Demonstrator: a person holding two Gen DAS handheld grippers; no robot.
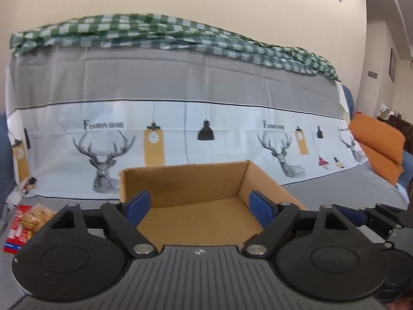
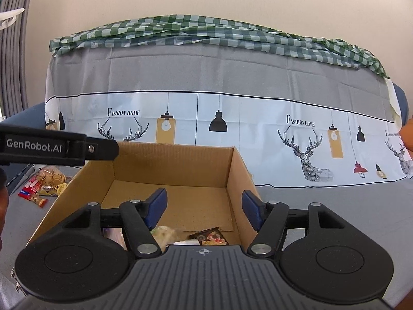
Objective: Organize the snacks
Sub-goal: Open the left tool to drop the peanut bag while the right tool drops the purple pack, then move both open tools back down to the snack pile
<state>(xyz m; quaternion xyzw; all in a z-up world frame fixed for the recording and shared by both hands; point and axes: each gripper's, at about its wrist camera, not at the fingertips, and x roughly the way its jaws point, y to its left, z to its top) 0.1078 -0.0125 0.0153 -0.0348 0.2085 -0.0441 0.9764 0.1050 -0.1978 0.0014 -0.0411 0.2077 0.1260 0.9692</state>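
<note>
An open cardboard box (image 1: 180, 180) (image 2: 170, 165) sits on the grey-covered sofa seat. My left gripper (image 1: 200, 204) is open and empty, held over the box's near part. My right gripper (image 2: 204, 206) is open and empty above the box; below it a few snack packs (image 2: 209, 237) lie on the box floor. More snack packs (image 1: 28, 219) (image 2: 44, 183) lie loose on the seat to the left of the box. The left gripper's body (image 2: 51, 146) reaches in from the left in the right wrist view.
The sofa back is draped with a grey and white deer-print cloth (image 2: 219, 118) and a green checked cloth (image 2: 206, 33) on top. An orange cushion (image 1: 379, 144) lies at the right end. The right gripper's finger (image 1: 361, 215) shows at the right edge of the left wrist view.
</note>
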